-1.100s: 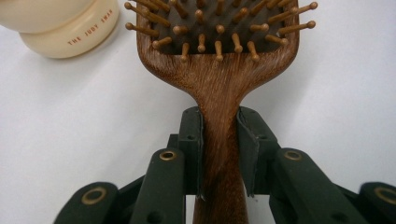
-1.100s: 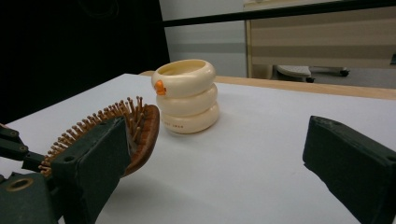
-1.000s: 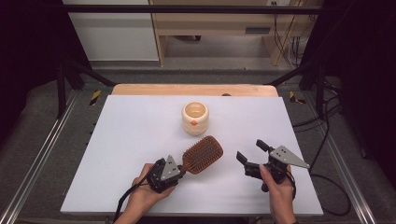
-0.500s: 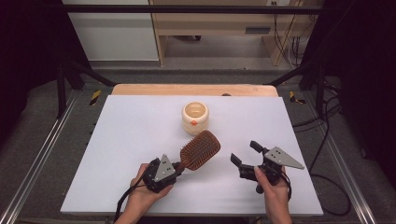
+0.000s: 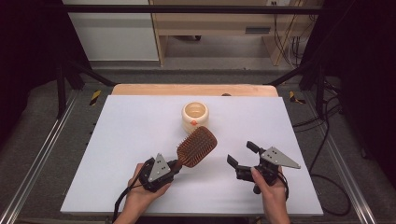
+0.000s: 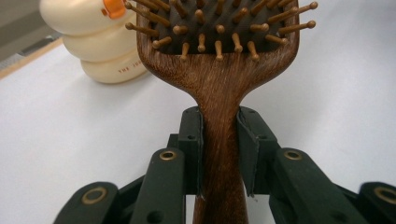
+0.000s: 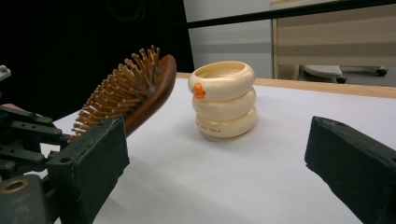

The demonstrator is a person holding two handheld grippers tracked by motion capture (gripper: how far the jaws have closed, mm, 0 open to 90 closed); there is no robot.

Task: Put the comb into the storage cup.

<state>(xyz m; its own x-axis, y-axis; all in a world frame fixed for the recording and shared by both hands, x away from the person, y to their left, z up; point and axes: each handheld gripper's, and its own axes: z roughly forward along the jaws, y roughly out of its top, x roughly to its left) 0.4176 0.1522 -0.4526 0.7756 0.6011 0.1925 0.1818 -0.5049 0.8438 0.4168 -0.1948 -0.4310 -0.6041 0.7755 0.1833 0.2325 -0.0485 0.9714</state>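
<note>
A brown wooden hairbrush (image 5: 198,145) with wooden pins is held by its handle in my left gripper (image 5: 175,164), which is shut on it. The left gripper view has both pads pressed on the handle of the hairbrush (image 6: 219,84), with the left gripper (image 6: 220,154) below the head. The brush head points up and right, raised off the table and toward the cream ring-stacked cup (image 5: 195,116). My right gripper (image 5: 242,153) stands open to the right of the brush, with nothing between its jaws. In the right gripper view (image 7: 219,163) the jaws frame the cup (image 7: 224,100), and the brush (image 7: 140,88) hangs at left.
The white table top (image 5: 130,140) lies under both hands, with a wooden strip (image 5: 154,89) along its far edge. Metal rails (image 5: 42,154) run along both sides. Cables (image 5: 327,140) lie on the floor at the right.
The brush head has shifted slightly up and left with my left hand. My right gripper has edged a little left toward the brush, still open.
</note>
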